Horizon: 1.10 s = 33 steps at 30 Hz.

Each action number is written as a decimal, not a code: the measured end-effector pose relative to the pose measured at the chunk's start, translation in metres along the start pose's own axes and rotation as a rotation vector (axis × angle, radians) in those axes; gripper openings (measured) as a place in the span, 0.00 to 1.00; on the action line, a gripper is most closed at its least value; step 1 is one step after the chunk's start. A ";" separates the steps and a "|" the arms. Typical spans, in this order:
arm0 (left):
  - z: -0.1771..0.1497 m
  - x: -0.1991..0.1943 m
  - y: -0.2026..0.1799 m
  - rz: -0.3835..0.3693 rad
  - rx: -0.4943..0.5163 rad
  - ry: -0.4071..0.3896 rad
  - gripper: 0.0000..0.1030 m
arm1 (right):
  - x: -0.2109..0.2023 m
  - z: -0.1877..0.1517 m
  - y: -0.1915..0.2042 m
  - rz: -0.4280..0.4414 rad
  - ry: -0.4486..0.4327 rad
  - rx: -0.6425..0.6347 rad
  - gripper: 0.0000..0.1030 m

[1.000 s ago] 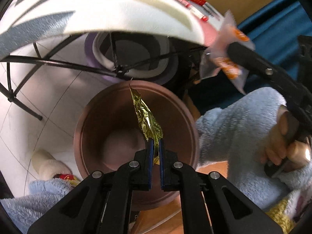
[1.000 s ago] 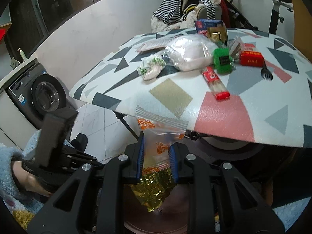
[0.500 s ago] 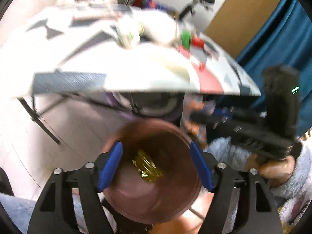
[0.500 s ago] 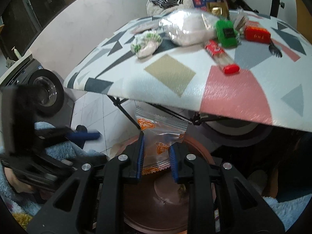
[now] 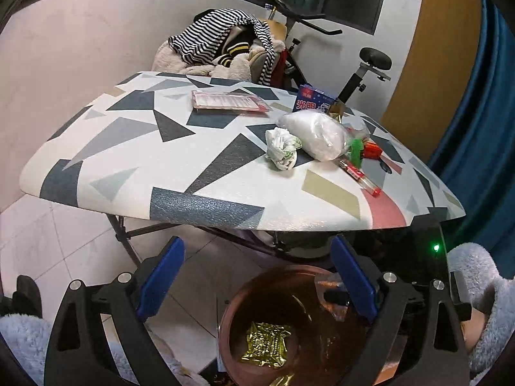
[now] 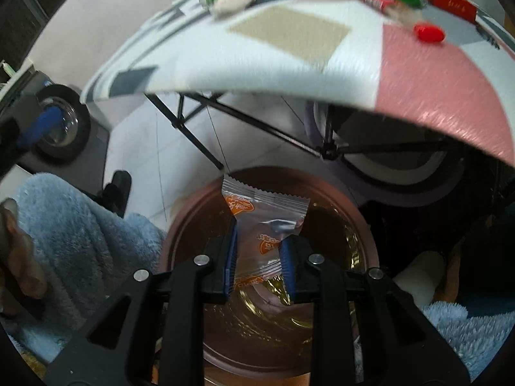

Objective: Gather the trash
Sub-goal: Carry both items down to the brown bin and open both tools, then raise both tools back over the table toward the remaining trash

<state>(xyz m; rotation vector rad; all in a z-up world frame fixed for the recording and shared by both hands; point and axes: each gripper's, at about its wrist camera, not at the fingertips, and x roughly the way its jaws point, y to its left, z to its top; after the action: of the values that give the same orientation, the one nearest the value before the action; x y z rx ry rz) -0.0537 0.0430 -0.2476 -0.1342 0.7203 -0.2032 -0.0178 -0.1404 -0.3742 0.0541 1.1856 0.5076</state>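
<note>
Left gripper (image 5: 256,284) spread wide, holding nothing, above the brown bin's (image 5: 230,308) near rim; gold wrapper (image 5: 265,344) lies inside. Right gripper (image 6: 259,265) pinches clear orange-printed wrapper (image 6: 264,215) over bin mouth (table edge (image 6: 257,74) overhangs closely).

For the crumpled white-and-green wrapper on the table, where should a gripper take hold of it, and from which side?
Best taken across the middle of the crumpled wrapper, coming from above on its open left side. It is a bunched, irregular lump lying flat on the table, so a pinch over its bulk should hold. The white plastic bag sits close against its right side, crowding an approach from there.
</note>
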 end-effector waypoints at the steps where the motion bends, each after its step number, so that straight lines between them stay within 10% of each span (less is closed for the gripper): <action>1: 0.000 0.001 0.000 0.007 0.002 -0.001 0.87 | 0.002 0.000 0.000 -0.006 0.008 0.001 0.26; 9: -0.002 0.002 0.002 0.028 -0.004 -0.001 0.88 | 0.011 -0.003 -0.004 -0.044 0.028 0.023 0.33; 16: -0.002 0.000 0.006 0.039 -0.021 -0.004 0.88 | 0.004 -0.001 -0.003 -0.078 -0.011 0.007 0.91; 33: 0.003 -0.006 0.006 0.041 -0.029 -0.025 0.89 | -0.065 0.010 0.020 -0.120 -0.291 -0.127 0.94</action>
<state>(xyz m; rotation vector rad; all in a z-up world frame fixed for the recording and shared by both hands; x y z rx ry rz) -0.0549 0.0506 -0.2424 -0.1495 0.7009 -0.1518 -0.0338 -0.1471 -0.3079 -0.0510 0.8650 0.4508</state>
